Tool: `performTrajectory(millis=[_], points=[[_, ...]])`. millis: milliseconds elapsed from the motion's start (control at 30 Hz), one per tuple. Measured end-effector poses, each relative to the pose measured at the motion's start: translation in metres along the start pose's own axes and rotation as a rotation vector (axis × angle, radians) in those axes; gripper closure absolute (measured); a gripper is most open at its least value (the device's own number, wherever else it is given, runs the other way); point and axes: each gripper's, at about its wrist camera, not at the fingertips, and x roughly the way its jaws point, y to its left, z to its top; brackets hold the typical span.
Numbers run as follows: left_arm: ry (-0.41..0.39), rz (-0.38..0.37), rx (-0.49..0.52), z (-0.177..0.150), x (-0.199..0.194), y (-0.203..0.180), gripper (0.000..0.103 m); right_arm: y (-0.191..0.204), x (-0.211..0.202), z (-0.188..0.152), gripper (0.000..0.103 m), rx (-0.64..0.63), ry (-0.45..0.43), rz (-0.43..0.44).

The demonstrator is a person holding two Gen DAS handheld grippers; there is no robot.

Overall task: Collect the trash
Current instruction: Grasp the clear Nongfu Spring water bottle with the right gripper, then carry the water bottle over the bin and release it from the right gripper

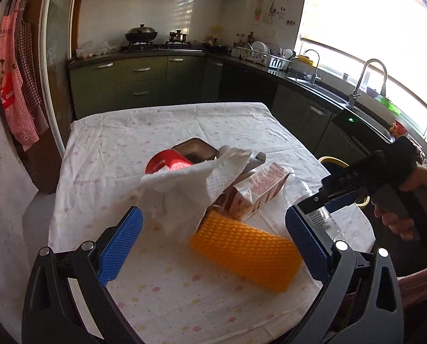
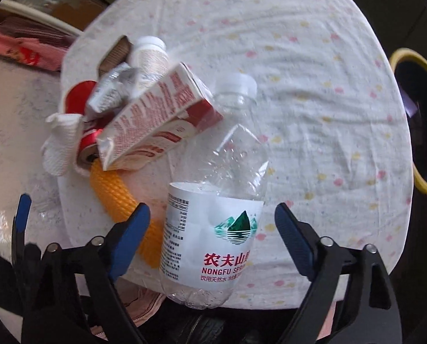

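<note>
A clear plastic water bottle (image 2: 213,200) with a white label lies on the clothed table (image 2: 313,100), between the blue pads of my right gripper (image 2: 213,229). That gripper is open, with a gap on each side of the bottle. Beside the bottle is a heap: a red-and-white carton (image 2: 159,120), an orange foam net (image 2: 113,197), a white paper towel (image 2: 58,143), a red cup (image 2: 78,94) and a small white bottle (image 2: 150,54). My left gripper (image 1: 213,229) is open, low over the table, with the orange foam net (image 1: 245,255) and paper towel (image 1: 184,195) between its fingers, untouched.
A yellow-rimmed bin (image 2: 414,120) stands off the table's right edge. A brown tray (image 1: 195,149) sits behind the red cup (image 1: 167,163). A hand (image 1: 399,223) holds the right gripper (image 1: 322,203) over the table's right side. Kitchen counters and a sink (image 1: 322,86) run behind.
</note>
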Motion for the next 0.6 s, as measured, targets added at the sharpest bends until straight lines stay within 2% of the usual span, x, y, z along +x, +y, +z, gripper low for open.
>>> performTrajectory(millis=[200, 233, 400, 600], points=[[0.019, -0.038, -0.018, -0.014, 0.008, 0.008, 0.005, 0.004, 0.021, -0.005, 0.033, 0.050, 0.077, -0.043], [0.020, -0.043, -0.023, -0.015, 0.009, 0.009, 0.005, 0.005, 0.023, -0.006, 0.039, 0.049, 0.079, -0.048], [0.021, -0.059, -0.040, -0.019, 0.009, 0.011, 0.005, 0.007, 0.025, -0.005, 0.041, 0.009, 0.067, -0.066], [0.026, -0.048, -0.045, -0.016, 0.012, 0.010, 0.005, -0.009, 0.012, -0.019, 0.041, 0.018, 0.060, 0.019]])
